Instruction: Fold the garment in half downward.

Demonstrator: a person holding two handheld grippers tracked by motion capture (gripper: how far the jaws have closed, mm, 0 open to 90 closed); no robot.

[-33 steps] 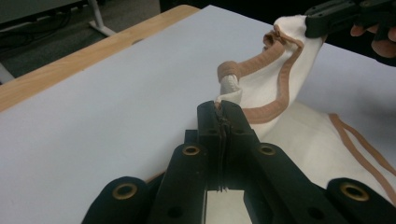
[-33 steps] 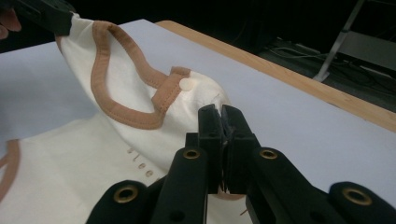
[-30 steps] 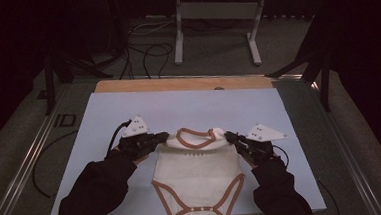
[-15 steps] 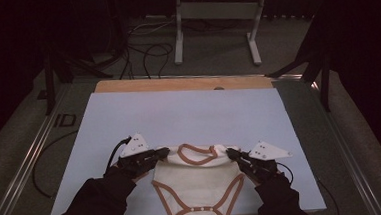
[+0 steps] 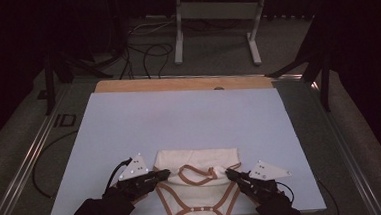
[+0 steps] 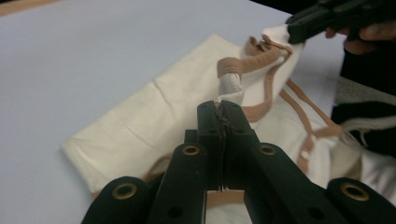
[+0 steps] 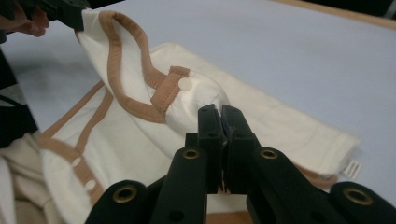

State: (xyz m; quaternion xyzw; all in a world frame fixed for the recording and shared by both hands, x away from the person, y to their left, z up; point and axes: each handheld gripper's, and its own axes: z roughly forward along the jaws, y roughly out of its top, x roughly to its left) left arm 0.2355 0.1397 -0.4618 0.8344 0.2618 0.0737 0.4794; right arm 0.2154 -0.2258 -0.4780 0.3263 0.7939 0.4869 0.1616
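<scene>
1. Jaws of the left gripper [image 6: 223,109] are pinched tight on a shoulder of the cream bodysuit [image 5: 198,187]; the right gripper [image 7: 219,114] clamps the other shoulder.
2. Up close, the right gripper view shows a white snap on the tan trim and a small label at the folded edge; the high view shows neither.
3. Bodysuit lies folded at the table's [image 5: 189,117] near edge, with bare surface beyond.
</scene>
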